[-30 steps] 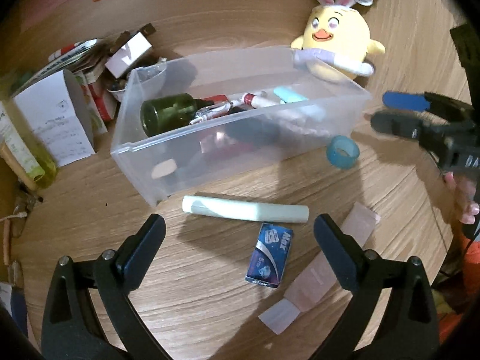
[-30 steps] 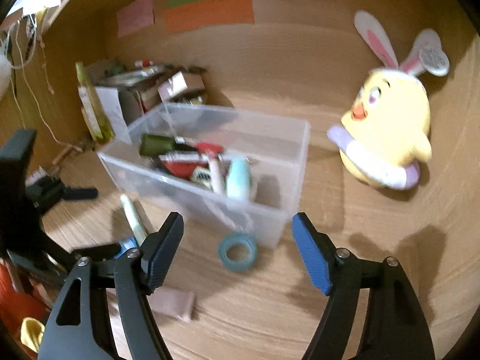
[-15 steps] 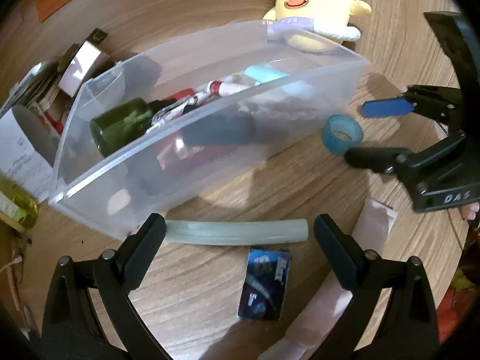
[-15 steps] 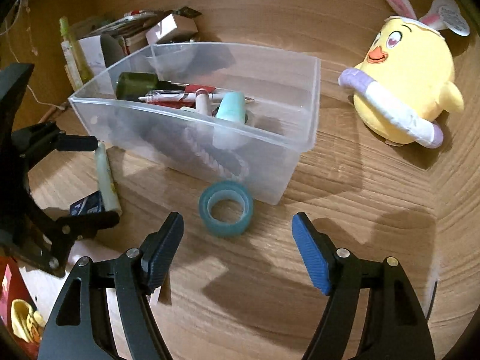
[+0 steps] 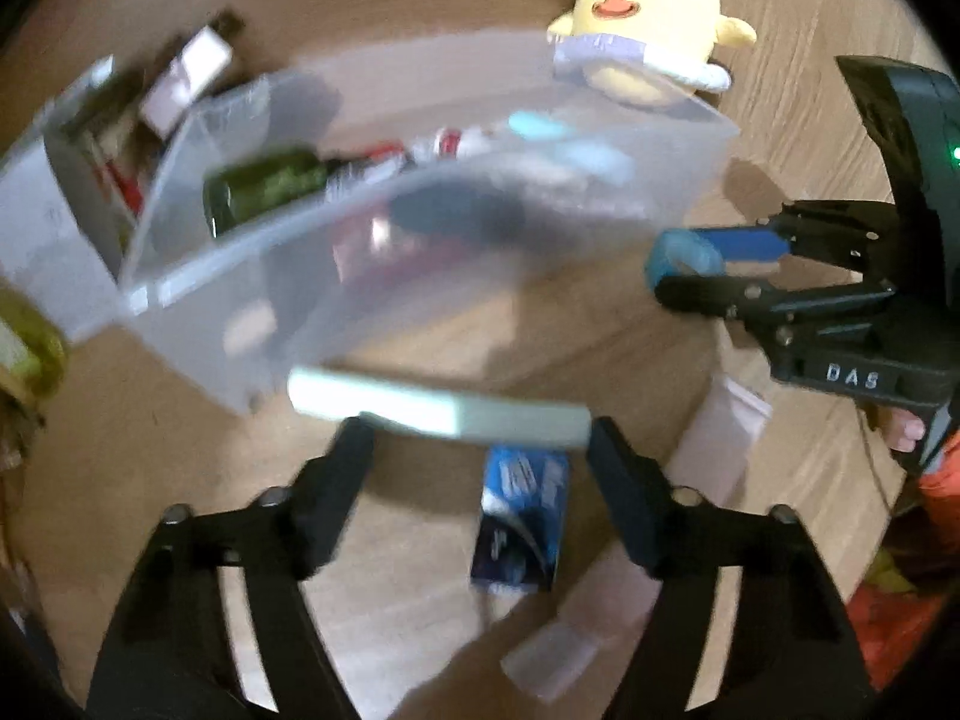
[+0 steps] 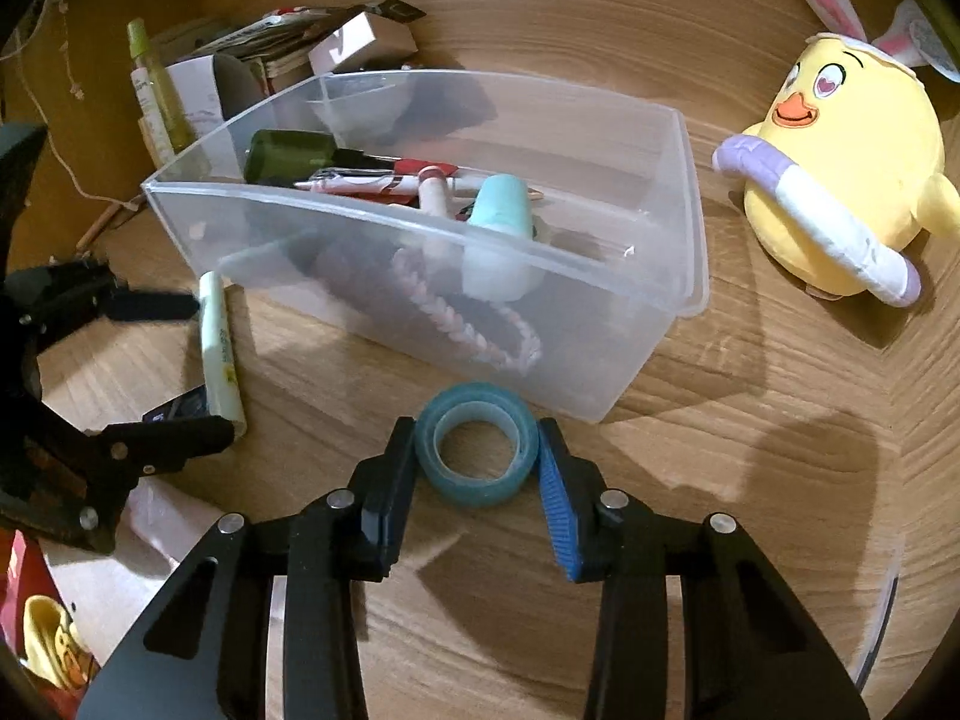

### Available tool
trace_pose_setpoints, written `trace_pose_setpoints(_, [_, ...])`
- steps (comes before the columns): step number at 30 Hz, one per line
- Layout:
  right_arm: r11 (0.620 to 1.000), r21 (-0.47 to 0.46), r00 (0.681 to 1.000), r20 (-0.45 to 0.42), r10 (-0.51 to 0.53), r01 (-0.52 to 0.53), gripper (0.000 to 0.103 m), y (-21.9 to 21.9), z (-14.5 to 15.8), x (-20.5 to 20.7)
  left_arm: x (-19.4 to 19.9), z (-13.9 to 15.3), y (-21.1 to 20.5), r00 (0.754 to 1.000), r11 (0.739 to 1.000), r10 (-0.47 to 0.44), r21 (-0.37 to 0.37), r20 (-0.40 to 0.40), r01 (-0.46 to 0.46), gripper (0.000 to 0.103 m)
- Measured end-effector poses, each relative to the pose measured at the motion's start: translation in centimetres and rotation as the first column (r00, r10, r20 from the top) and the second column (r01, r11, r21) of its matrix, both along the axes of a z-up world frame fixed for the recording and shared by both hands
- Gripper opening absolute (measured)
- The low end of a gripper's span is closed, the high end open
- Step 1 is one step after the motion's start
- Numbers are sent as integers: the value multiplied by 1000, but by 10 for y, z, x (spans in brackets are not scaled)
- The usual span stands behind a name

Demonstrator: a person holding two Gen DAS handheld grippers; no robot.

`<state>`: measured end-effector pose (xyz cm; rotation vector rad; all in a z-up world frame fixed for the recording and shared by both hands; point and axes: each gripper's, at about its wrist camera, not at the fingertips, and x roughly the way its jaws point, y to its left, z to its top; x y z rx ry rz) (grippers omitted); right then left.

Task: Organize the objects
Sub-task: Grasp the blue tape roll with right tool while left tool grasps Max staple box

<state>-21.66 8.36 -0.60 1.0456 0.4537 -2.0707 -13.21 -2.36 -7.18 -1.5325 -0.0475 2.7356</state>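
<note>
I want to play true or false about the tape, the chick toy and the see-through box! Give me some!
1. The blue tape roll sits between the fingers of the right hand-held gripper. True; its jaws are closing on it.
2. The yellow chick toy is inside the clear box. False; it sits on the table beside the box.
3. A dark green bottle lies in the box. True.
4. The pale green tube is in the box. False; it lies on the table outside, at the left hand-held gripper, whose jaws are closing.
</note>
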Motion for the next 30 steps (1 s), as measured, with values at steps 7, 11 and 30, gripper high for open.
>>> trace_pose_setpoints(7, [999, -44, 1000, -13, -5, 4, 36, 17, 11, 10, 36, 17, -10, 995, 997, 75, 18, -66, -74, 69])
trace_pose_setpoints(11, [998, -66, 1000, -14, -5, 4, 36, 24, 15, 14, 43, 16, -4, 994, 997, 79, -11, -74, -80, 69])
trace_pose_setpoints(30, [989, -149, 1000, 8, -22, 23, 36, 44, 26, 30, 44, 7, -2, 992, 996, 84, -8, -95, -85, 27])
